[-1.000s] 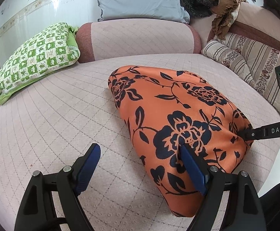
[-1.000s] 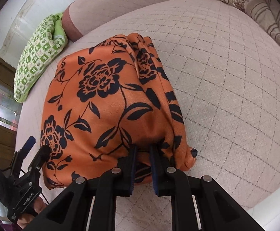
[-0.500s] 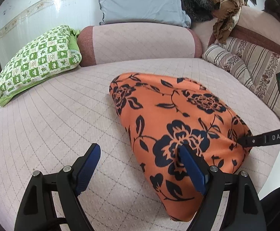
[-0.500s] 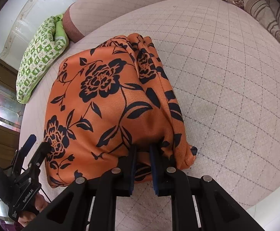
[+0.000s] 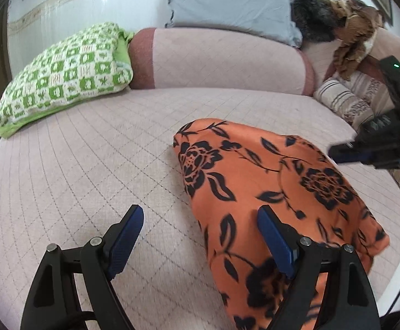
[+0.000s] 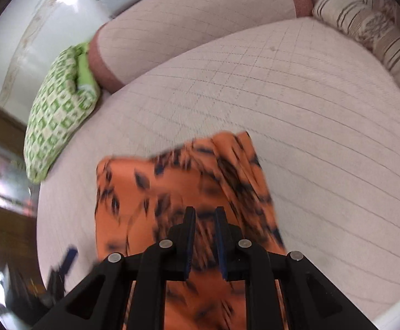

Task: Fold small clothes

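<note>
An orange floral garment is lying lower right on a quilted pink bed, running lengthwise away from the left gripper, which is hovering spread wide and empty; the nearer right gripper is pinching its near edge.

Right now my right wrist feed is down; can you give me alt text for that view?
The right hand-held gripper is nearly shut on a fold of the orange floral garment, blurred by motion. The garment lies on a quilted pink bed, with a green checked pillow at the far left and a striped cushion at the upper right.
</note>
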`<move>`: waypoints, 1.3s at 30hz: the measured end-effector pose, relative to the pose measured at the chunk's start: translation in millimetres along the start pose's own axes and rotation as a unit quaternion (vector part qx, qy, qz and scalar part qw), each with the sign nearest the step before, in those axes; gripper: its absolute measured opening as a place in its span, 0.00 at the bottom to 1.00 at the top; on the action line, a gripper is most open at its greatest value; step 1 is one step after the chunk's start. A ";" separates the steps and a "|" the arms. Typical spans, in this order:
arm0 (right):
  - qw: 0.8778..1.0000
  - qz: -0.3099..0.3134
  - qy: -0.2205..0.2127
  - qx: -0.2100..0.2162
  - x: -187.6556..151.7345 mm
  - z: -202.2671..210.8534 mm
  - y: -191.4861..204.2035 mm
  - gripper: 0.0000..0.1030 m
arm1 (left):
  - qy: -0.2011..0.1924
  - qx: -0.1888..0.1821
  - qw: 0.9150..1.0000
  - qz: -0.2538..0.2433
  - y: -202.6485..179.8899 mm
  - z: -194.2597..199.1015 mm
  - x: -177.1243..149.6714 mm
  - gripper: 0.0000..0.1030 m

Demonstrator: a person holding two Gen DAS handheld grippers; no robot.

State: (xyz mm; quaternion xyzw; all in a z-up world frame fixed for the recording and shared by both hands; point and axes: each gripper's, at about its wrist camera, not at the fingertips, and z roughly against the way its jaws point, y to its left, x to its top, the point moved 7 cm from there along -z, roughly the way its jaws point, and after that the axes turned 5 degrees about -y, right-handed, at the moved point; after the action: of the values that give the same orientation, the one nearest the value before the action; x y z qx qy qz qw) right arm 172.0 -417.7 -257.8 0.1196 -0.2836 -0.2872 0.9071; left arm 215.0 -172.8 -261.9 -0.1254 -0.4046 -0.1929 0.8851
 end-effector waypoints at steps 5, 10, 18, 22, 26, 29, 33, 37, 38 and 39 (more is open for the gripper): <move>1.000 -0.027 -0.004 0.009 22.1 -57.1 3.8 0.16 | 0.033 -0.003 0.999 0.000 0.2 -23.7 -6.6 0.85; 0.999 -0.021 -0.010 0.023 15.7 -68.4 0.7 0.16 | 0.034 -0.008 0.999 0.007 -0.4 -25.6 -4.6 0.85; 0.997 0.023 -0.057 0.037 -18.7 29.5 -2.0 0.17 | -0.005 0.013 1.000 -0.021 -5.9 7.6 -3.1 0.85; 0.996 0.038 -0.063 0.041 -49.6 59.8 -2.6 0.16 | -0.011 0.017 0.999 -0.039 -9.7 18.7 -9.4 0.85; 0.997 0.031 -0.055 0.049 -71.8 60.8 -5.0 0.17 | -0.022 0.021 0.998 -0.064 -13.6 28.4 -13.4 0.85; 0.999 0.017 -0.023 0.042 -87.0 35.6 -10.5 0.17 | -0.020 0.018 0.997 -0.066 -12.0 28.9 -15.3 0.85; 0.999 0.025 -0.014 0.031 -97.5 13.2 -12.3 0.17 | -0.017 0.013 0.998 -0.066 -10.8 26.3 -14.6 0.85; 0.997 0.030 -0.048 0.059 -89.2 25.1 -6.8 0.17 | -0.012 0.010 0.998 -0.058 -10.3 23.9 -12.5 0.85; 0.996 0.027 -0.056 0.065 -87.1 28.4 -7.1 0.17 | -0.011 0.008 0.998 -0.055 -10.2 23.9 -12.3 0.85; 0.995 0.025 -0.067 0.072 -84.3 33.0 -7.3 0.17 | -0.011 0.007 0.999 -0.053 -10.0 24.1 -12.0 0.85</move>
State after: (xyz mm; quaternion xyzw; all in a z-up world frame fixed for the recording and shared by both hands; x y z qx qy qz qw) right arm 92.6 -375.7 -271.4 0.1584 -0.3662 -0.2505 0.8821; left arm 187.3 -169.8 -255.0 -0.0995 -0.4219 -0.2351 0.8700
